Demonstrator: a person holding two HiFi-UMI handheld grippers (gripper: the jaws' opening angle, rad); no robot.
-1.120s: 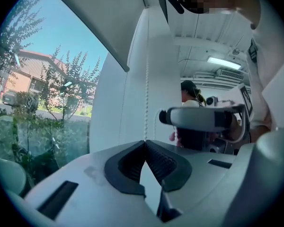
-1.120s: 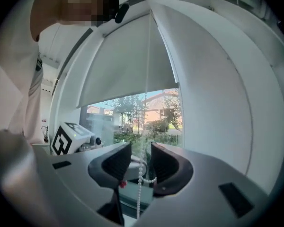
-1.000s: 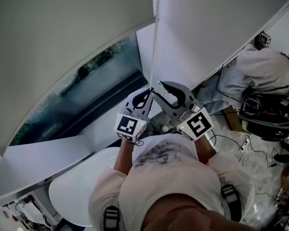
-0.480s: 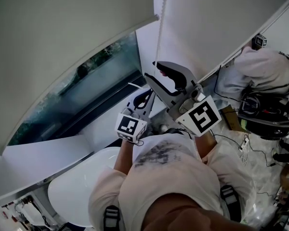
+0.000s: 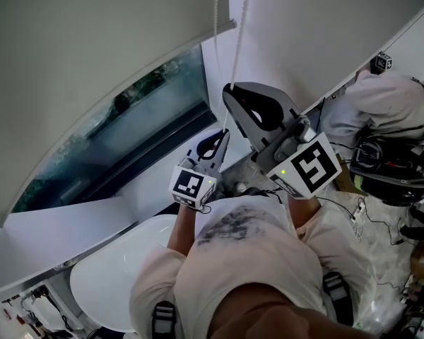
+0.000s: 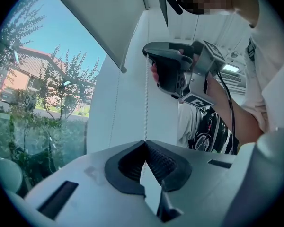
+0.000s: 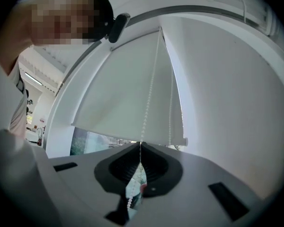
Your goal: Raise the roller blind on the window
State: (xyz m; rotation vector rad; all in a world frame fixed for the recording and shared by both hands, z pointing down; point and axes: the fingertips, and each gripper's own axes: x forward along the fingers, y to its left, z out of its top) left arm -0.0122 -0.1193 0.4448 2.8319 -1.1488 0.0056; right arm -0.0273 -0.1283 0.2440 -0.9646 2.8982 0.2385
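L tongs (image 5: 222, 133) clamped on vert. bead chain (image 6: 145, 103), R tongs (image 5: 228, 89) just closed on it higher up.

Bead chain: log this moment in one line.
left gripper: shut on white bead chain | right gripper: jaws just closed on it, higher up

Daylight through the window (image 6: 38, 117), sky (image 6: 71, 37) and trees (image 6: 57, 79) bright and sharp in left gripper view, head view dimmer, grey, low contrast, blind (image 5: 92, 62) flatly lit, soft shading, fisheye bending and black corners in both gripper views, near foreground soft.
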